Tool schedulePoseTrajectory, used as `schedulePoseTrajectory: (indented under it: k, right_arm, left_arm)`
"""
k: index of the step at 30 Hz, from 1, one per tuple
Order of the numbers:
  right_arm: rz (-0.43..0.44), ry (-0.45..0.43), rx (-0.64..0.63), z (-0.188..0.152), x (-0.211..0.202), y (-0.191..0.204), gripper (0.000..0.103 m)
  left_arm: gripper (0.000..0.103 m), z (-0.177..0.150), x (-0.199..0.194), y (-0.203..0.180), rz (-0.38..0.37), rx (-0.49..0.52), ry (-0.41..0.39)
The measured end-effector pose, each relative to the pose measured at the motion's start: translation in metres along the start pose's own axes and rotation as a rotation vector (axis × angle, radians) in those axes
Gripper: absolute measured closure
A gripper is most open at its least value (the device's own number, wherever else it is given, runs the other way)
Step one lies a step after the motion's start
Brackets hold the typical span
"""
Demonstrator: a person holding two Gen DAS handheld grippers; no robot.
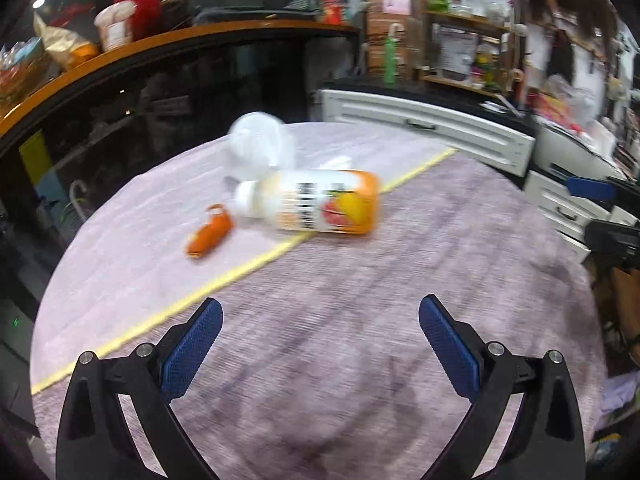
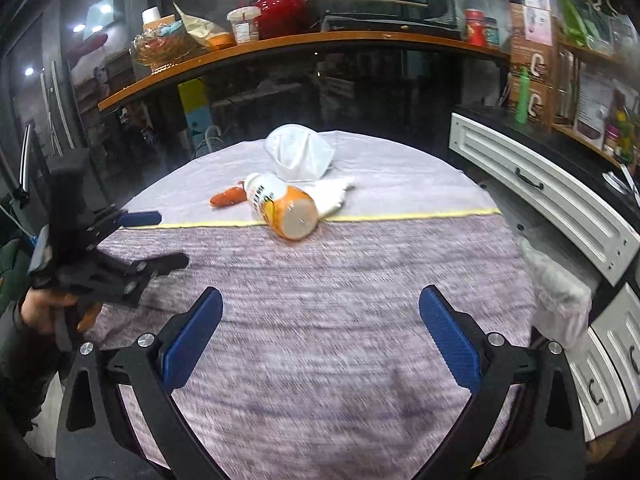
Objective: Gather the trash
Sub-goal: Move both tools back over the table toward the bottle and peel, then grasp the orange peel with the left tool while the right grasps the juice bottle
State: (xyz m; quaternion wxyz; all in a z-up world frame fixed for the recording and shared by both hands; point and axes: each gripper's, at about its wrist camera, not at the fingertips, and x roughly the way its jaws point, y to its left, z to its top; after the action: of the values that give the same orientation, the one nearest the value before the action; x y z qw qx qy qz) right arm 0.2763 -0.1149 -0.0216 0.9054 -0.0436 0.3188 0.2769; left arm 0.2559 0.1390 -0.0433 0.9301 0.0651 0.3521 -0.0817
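An orange-and-white plastic bottle (image 1: 316,202) (image 2: 284,209) lies on its side on the cloth-covered round table (image 1: 360,340) (image 2: 320,280). Beside it are a small orange wrapper (image 1: 209,232) (image 2: 228,197), a white face mask (image 1: 260,146) (image 2: 299,153) and a crumpled white tissue (image 2: 334,194). My left gripper (image 1: 320,322) is open over bare cloth, well short of the bottle; it also shows in the right wrist view at the table's left edge (image 2: 160,236). My right gripper (image 2: 320,320) is open and holds nothing, also near the front of the table.
A yellow stripe (image 2: 400,216) crosses the tablecloth. White drawers (image 2: 540,200) stand to the right, with a white plastic bag (image 2: 560,292) at the table's right edge. A wooden shelf (image 2: 280,46) with jars and a red vase runs behind. A hand (image 2: 36,308) holds the left gripper.
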Motion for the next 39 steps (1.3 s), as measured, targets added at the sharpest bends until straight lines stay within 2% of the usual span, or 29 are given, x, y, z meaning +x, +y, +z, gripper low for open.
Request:
schedulePoseTrajectory:
  k: [5, 12, 17, 21, 22, 31, 36, 39]
  right_arm:
    - [0.016, 0.026, -0.040, 0.009, 0.016, 0.010, 0.006]
    - [0.030, 0.059, -0.054, 0.023, 0.032, 0.011, 0.006]
    - [0.046, 0.072, -0.055, 0.038, 0.047, 0.010, 0.006]
    - [0.099, 0.109, -0.078, 0.057, 0.072, 0.012, 0.006]
    - [0.112, 0.120, -0.088, 0.062, 0.079, 0.014, 0.006]
    - [0.124, 0.245, -0.272, 0.108, 0.164, 0.050, 0.006]
    - [0.058, 0.353, -0.429, 0.107, 0.209, 0.072, 0.006]
    - [0.023, 0.402, -0.501, 0.102, 0.230, 0.082, 0.018]
  left_arm:
    - [0.006, 0.015, 0.033, 0.044, 0.044, -0.013, 0.052]
    - [0.010, 0.035, 0.083, 0.078, 0.056, -0.043, 0.116]
    - [0.027, 0.043, 0.113, 0.094, 0.062, -0.063, 0.172]
    - [0.051, 0.040, 0.118, 0.107, 0.028, -0.113, 0.186]
    - [0.056, 0.039, 0.117, 0.109, 0.022, -0.122, 0.183]
    - [0.063, 0.035, 0.094, 0.106, 0.043, -0.076, 0.106]
    - [0.064, 0.039, 0.068, 0.124, 0.064, -0.128, 0.029]
    - [0.064, 0.041, 0.060, 0.130, 0.063, -0.159, 0.001]
